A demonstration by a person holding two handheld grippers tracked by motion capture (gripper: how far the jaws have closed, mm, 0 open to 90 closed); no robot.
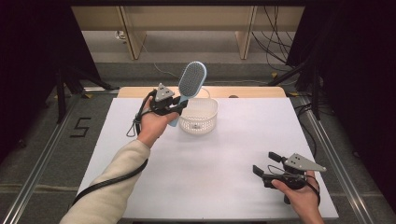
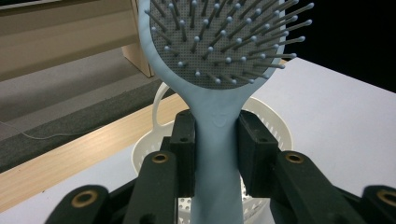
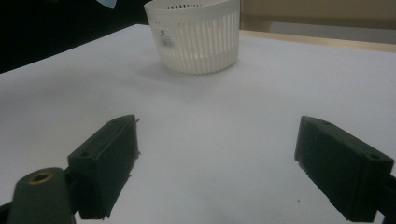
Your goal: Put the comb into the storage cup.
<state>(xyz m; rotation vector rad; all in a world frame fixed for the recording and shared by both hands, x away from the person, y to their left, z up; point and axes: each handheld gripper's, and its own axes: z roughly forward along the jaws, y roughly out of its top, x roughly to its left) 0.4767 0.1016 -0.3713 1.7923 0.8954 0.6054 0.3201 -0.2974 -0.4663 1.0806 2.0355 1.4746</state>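
Already the left tool (image 1: 180, 106) grips the brush (image 1: 191, 81) by its handle, over the basket (image 1: 200, 116); lowering and release remain. The right tool (image 1: 264, 163) gapes empty above the counter (image 1: 224, 158).

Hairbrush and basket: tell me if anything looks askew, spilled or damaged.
Nothing stands out. The left gripper clamps the blue hairbrush by its handle, head tilted up above the white basket, which stands upright and intact on the table. The right gripper is open.
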